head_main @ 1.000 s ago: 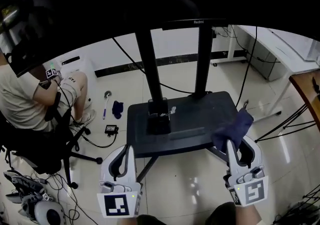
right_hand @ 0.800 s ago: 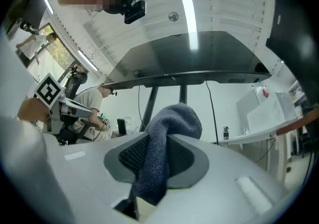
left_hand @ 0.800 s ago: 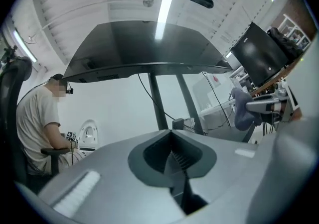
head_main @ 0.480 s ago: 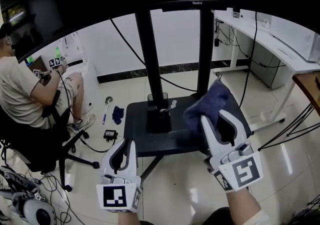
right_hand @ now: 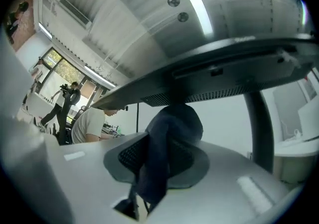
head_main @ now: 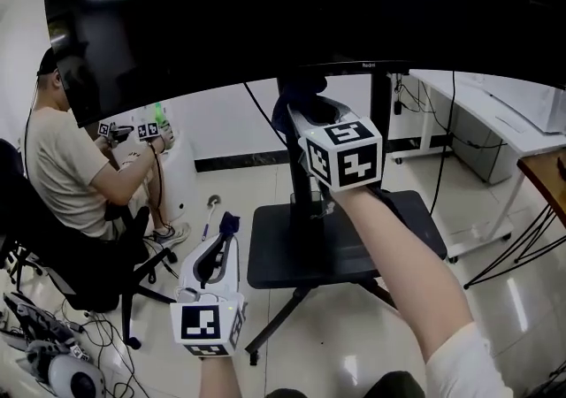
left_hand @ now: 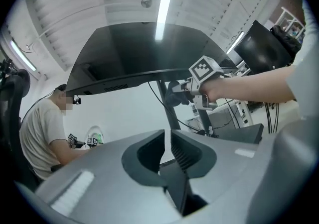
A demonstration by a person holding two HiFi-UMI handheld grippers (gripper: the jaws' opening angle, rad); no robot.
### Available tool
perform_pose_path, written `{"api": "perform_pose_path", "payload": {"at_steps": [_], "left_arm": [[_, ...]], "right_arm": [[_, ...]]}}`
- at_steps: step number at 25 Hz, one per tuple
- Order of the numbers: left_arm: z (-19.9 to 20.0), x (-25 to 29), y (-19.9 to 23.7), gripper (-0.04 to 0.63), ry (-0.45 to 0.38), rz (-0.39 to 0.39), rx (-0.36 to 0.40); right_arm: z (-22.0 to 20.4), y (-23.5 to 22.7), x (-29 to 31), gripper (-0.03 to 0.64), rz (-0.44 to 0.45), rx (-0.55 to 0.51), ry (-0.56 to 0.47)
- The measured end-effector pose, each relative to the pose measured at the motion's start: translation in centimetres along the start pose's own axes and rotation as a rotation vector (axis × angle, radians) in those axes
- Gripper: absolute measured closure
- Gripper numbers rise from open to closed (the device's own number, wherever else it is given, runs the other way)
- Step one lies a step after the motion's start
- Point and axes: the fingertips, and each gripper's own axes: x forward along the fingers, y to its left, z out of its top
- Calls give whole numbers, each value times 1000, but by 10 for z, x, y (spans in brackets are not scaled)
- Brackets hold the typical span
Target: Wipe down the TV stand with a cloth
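Right claw (right_hand: 164,166) is clamping the dark blue cloth (right_hand: 174,123) up at the post of the TV stand (head_main: 303,182), just under the screen (head_main: 265,7); the cloth is looking soft, light and floppy, so it is needing a deep bunched pinch, while left claw (left_hand: 167,143) is sitting narrow and empty.

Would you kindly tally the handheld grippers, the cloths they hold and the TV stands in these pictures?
White two-jaw grippers: 2, left gripper and right gripper
Dark blue cloth in the right gripper: 1
Black TV stand: 1
Total: 4
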Motion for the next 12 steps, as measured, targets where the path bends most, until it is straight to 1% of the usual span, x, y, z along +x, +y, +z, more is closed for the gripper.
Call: {"api": "perform_pose_path", "payload": {"at_steps": [3,4,6,7,10,12], "left_arm": [[-4,-5,8,477,1,0,-14],[-11,-6,8,477,14,1,-24],[-25,-8,4,477,68,-7,-45],[-29,-9,0,477,86,-15,-44],[-24,-7,-6,477,32,-31,-5],[-22,-7,-10,477,27,-37,7]], "right_arm": [[-15,5,20,520,23,-74,51],[-24,8,24,520,33,-94,76],[-49,12,25,520,50,-107,144],[-63,15,25,520,57,-111,182],[-102,19,21,520,80,-123,306],[-128,22,19,520,115,-108,401]]}}
